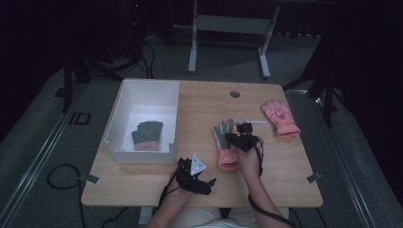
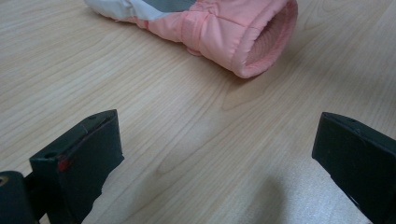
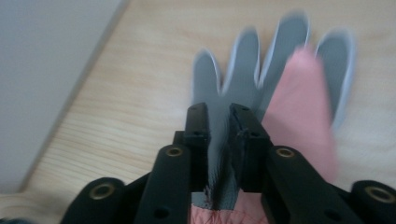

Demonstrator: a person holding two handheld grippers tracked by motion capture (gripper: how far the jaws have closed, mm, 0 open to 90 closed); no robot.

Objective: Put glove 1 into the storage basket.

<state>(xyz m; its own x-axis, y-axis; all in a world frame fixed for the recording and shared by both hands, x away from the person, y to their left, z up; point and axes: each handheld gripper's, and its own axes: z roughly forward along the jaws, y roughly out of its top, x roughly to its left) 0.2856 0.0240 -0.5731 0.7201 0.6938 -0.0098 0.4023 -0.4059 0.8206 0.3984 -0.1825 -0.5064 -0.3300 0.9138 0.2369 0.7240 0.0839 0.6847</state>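
A pink glove with a grey palm (image 1: pixel 223 145) lies palm up in the middle of the table, fingers pointing away from me. My right gripper (image 1: pixel 239 136) sits low over its right side, and in the right gripper view the right gripper (image 3: pixel 223 122) has its jaws nearly together with a fold of the glove's (image 3: pixel 261 70) grey fabric pinched between them. My left gripper (image 1: pixel 208 184) rests near the front edge. Seen from its own camera, the left gripper (image 2: pixel 215 158) is wide open over bare wood, facing the glove's pink cuff (image 2: pixel 238 37).
A white box (image 1: pixel 142 92) stands at the left of the table (image 1: pixel 285 180), with a grey and pink glove (image 1: pixel 147 135) lying inside. A second pink glove (image 1: pixel 280 116) lies back up at the far right. A round cable hole (image 1: pixel 235 94) is near the far edge.
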